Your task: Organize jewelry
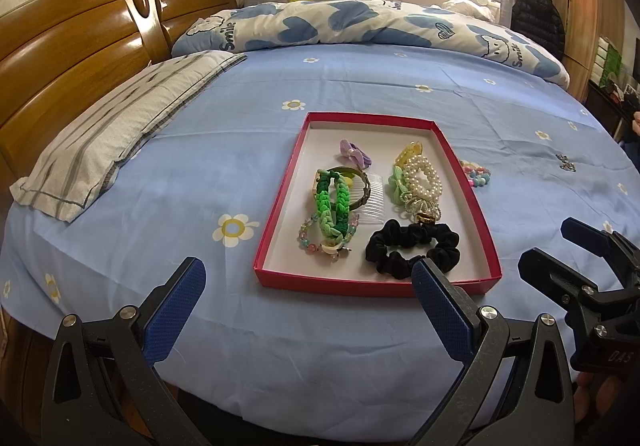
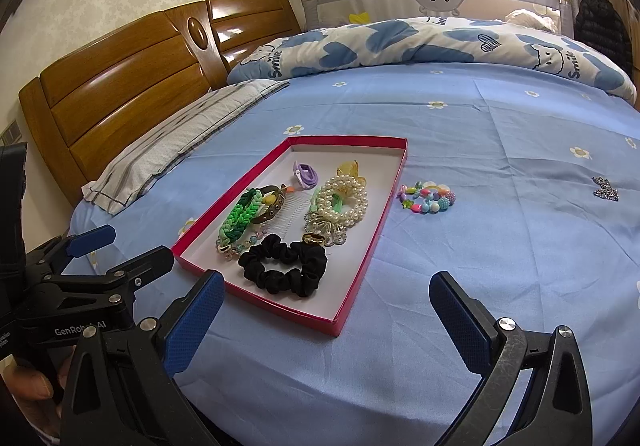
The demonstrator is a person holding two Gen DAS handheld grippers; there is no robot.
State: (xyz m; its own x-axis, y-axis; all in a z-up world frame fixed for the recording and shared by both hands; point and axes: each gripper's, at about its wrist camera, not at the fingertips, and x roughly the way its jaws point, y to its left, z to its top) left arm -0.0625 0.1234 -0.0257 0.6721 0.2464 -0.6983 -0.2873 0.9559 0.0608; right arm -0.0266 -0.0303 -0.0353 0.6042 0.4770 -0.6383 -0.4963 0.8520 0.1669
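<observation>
A red tray (image 1: 276,206) (image 2: 360,274) lies on the blue bedsheet. It holds a black scrunchie (image 1: 412,248) (image 2: 284,266), a pearl bracelet (image 1: 422,182) (image 2: 346,198), a green braided band (image 1: 330,206) (image 2: 240,218), a clear comb (image 1: 372,198), a purple bow (image 1: 354,154) (image 2: 306,172) and more. A colourful bead bracelet (image 1: 476,172) (image 2: 426,198) and a sparkly clip (image 1: 566,162) (image 2: 606,188) lie on the sheet right of the tray. My left gripper (image 1: 308,302) (image 2: 120,250) is open and empty just before the tray's near edge. My right gripper (image 2: 328,318) (image 1: 560,242) is open and empty near the tray's near right corner.
A striped pillow (image 1: 120,134) (image 2: 180,138) lies left of the tray by the wooden headboard (image 1: 80,46). A blue-and-white duvet (image 1: 360,26) (image 2: 440,42) is bunched at the far side. The bed's near edge (image 1: 320,418) runs just under the grippers.
</observation>
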